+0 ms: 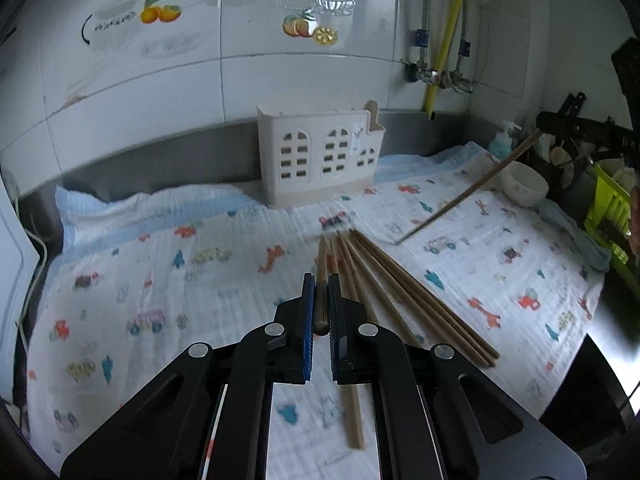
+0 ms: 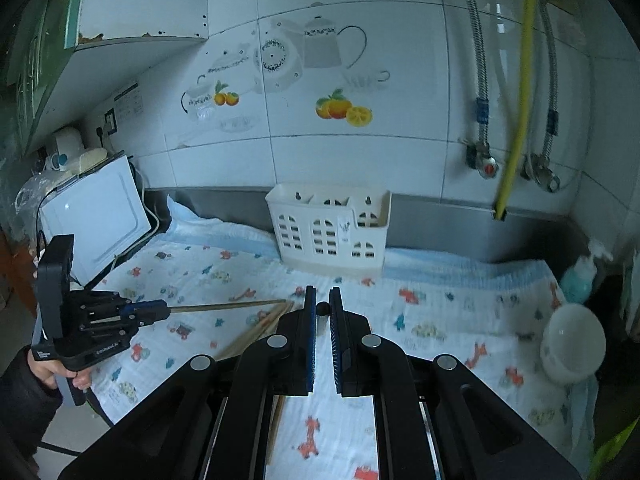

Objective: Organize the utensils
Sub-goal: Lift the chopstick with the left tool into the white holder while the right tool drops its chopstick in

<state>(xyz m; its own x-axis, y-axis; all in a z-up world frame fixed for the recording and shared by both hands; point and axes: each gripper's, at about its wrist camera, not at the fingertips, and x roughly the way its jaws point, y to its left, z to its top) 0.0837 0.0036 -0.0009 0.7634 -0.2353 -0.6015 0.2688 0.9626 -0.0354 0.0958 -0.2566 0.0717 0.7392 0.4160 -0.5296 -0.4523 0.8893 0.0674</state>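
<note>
The left gripper [image 1: 319, 280] has its jaws pinching one chopstick [image 1: 321, 276] near its thick, darker butt end, the shaft running forward from the jaws toward the far wall; in the right wrist view the same stick [image 2: 224, 307] juts level from that gripper [image 2: 160, 309], clear of the cloth. Judgement: the stick is light, stiff and narrow, its smooth finish liable to slip or swivel in a two-pad grip, so a hold close to the thick end, square across the shaft, serves best. Just right of it the remaining chopsticks [image 1: 404, 292] lie loosely fanned on the cloth-covered counter [image 1: 168, 240], tips converging at the far end, butts spread nearer; they are plain tan wood or bamboo, tapered, and one separate stick [image 1: 354, 416] lies nearer, under the gripper. The utensil holder [image 1: 320, 156], cream plastic with arched window cut-outs and open compartments on top, stands upright at the far side against the wall, well apart from the pile. Further right, the right gripper [image 2: 322, 308] has its jaws pressed on a second chopstick [image 1: 468, 192], seen slanting above the cloth; only its dark round end [image 2: 322, 307] shows between the jaws.
</note>
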